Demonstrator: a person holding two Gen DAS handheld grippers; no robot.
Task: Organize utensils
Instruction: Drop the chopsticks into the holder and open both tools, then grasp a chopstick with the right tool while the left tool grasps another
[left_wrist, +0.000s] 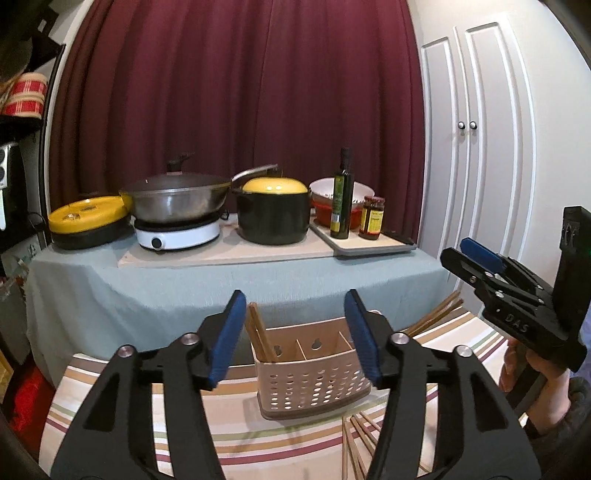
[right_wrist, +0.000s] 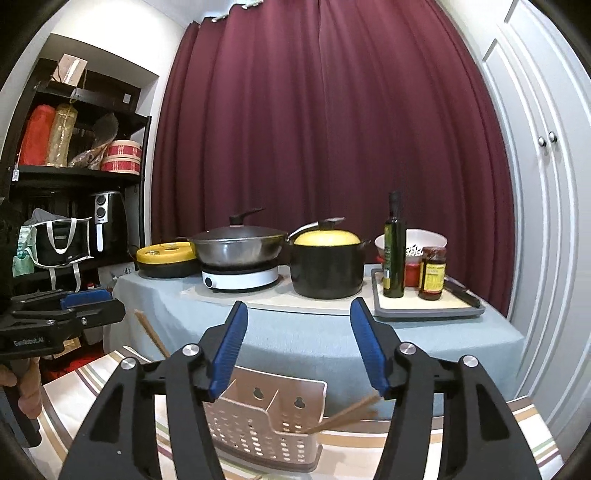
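"DAS" stood embossed on the black body of the right gripper (left_wrist: 480, 258), at about 3 o'clock in the left wrist view. "GenRobot.AI" was printed white on the left gripper (right_wrist: 88, 301) body, at 9 o'clock. Bottle and jar labels were unreadable.

Background: maroon curtain (left_wrist: 236, 92) hung behind a table under grey-blue cloth (left_wrist: 236, 284). On it, left to right: yellow-lidded flat pan (left_wrist: 88, 221), lidded wok (left_wrist: 177, 197) on a white hotplate (left_wrist: 177, 234), black pot with yellow lid (left_wrist: 273, 214), then olive oil bottle (left_wrist: 341, 195) and sauce jar (left_wrist: 372, 218) on a tray (left_wrist: 373, 245). White cupboard doors (left_wrist: 476, 147) stood at right; dark shelving (right_wrist: 77, 155) at left.
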